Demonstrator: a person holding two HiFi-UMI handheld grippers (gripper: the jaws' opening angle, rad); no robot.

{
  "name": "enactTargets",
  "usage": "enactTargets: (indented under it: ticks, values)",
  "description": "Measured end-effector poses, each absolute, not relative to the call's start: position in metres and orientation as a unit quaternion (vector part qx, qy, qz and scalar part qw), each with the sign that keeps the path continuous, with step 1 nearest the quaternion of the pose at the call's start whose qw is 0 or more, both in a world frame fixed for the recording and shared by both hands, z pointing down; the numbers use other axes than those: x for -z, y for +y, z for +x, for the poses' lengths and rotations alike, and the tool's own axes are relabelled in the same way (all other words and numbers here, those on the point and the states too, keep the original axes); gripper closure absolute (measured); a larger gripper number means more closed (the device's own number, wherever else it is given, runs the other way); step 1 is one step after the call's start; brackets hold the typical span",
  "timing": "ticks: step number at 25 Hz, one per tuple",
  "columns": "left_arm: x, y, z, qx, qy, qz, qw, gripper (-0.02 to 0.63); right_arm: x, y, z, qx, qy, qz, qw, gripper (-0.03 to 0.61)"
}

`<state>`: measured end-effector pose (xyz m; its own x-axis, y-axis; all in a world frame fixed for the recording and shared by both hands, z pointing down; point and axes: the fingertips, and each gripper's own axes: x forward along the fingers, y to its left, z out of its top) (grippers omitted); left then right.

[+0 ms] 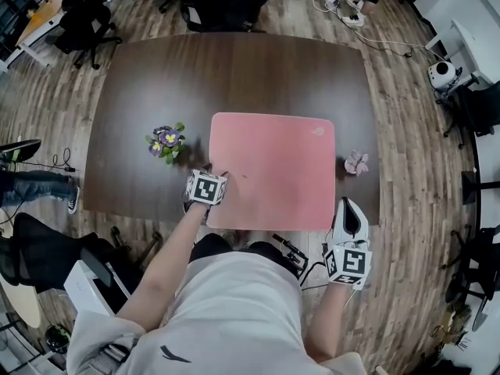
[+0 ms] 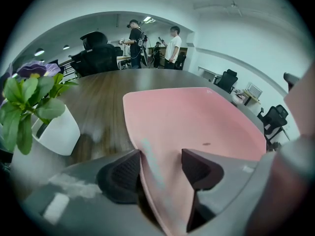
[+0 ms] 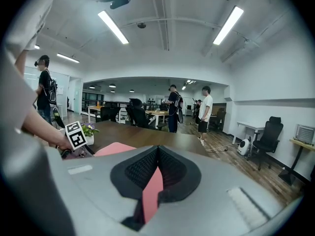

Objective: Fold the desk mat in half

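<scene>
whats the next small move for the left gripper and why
Probably close the left gripper on the flat pink desk mat: its lifted near corner sits between jaws that stand apart, while the right gripper is shut on the other near corner.

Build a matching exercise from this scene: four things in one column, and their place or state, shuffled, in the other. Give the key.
1 left gripper
2 right gripper
3 potted plant
4 small pink flower

A on the table, right of the desk mat
B fingers shut on the mat's edge
C on the table, left of the mat
D fingers apart, mat corner between them

Pairs: 1-D, 2-B, 3-C, 4-A
</scene>
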<state>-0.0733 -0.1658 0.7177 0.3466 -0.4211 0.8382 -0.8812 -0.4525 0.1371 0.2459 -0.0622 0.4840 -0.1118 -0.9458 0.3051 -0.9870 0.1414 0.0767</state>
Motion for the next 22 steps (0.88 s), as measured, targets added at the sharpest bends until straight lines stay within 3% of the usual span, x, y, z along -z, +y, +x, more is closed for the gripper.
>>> enactTargets:
  ticks: [12, 22]
  values:
    - [-0.719, -0.155, -0.063, -0.287, -0.462, 0.769, 0.335, 0.511, -0.486, -0.053, 0.248, -0.077, -0.743, 0.650, 0.143, 0.575]
    - [-0.680, -0.149, -0.051, -0.244, -0.437, 0.794, 0.344, 0.525, -0.490, -0.045, 0.255, -0.089, -0.735, 0.659, 0.133, 0.575]
